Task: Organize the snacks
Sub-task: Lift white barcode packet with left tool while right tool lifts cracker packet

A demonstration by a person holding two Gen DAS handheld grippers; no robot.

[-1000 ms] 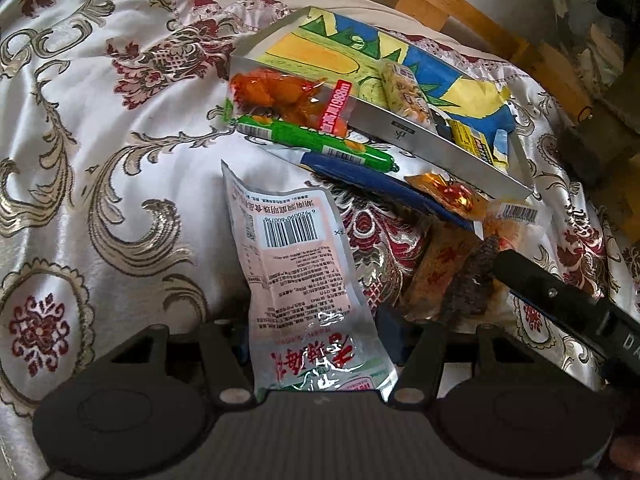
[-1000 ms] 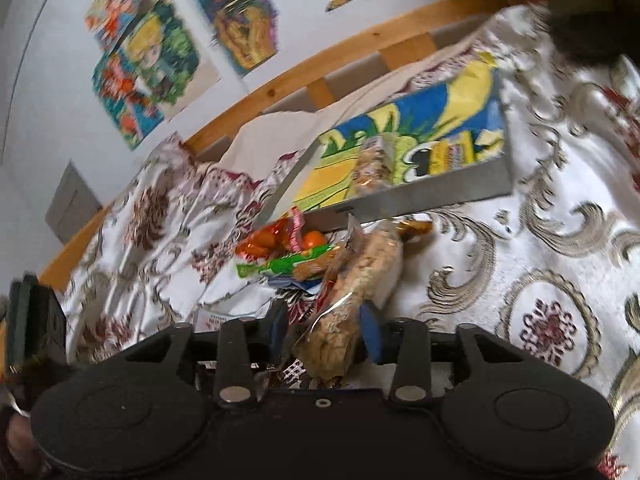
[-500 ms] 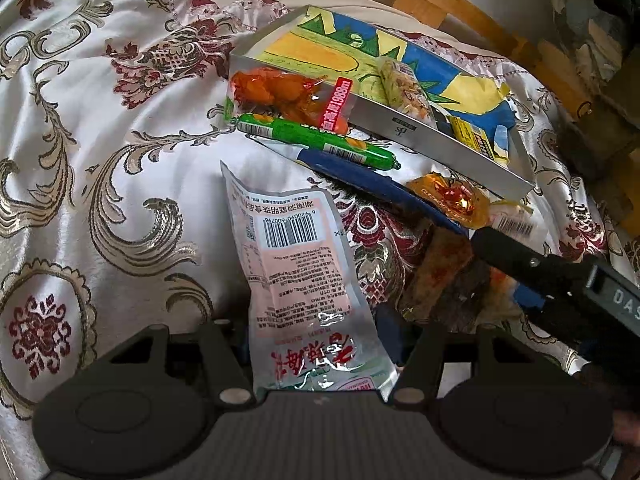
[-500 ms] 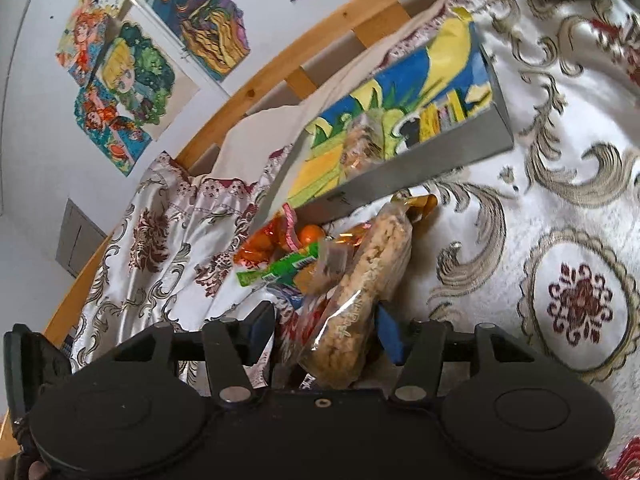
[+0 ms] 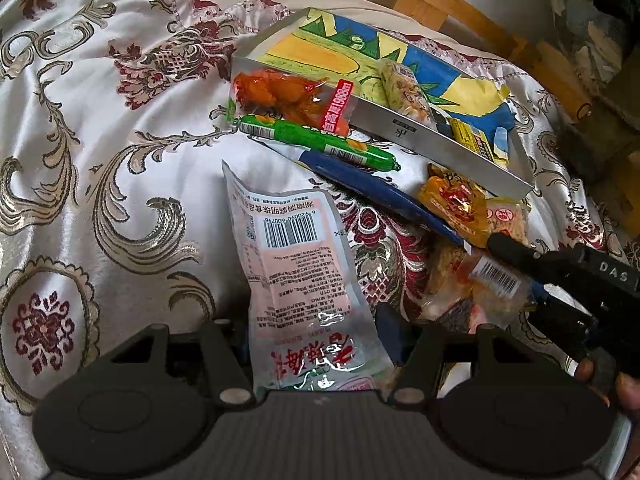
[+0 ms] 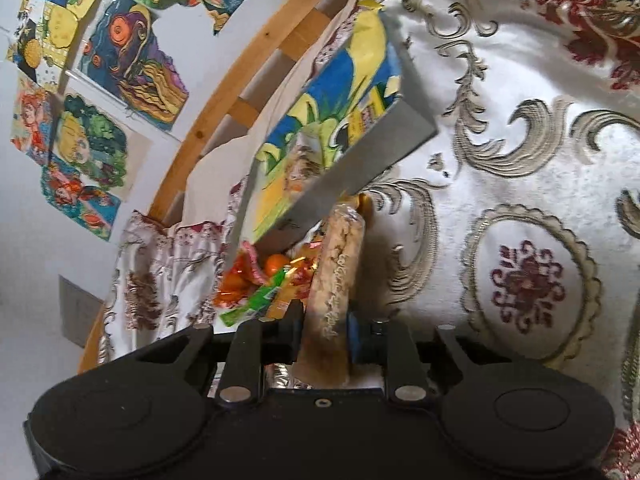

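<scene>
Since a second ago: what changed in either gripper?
The right gripper rolled, so its view now tilts, and its jaws have just been closing onto the rice-cracker pack between them. The left gripper kept still, the barcoded pouch between its fingers; tray and other snacks unchanged.

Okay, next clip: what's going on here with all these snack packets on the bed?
A person with a handheld gripper in each hand is sorting snacks on a white-and-maroon patterned bedspread. The left gripper is clamped on a flat clear-and-pink snack pouch with a barcode. The right gripper has just been closing and now pinches a long clear packet of pale crisped-rice bar. The shallow grey box with a colourful drawing inside already holds a few packets; more lie loose beside it.
</scene>
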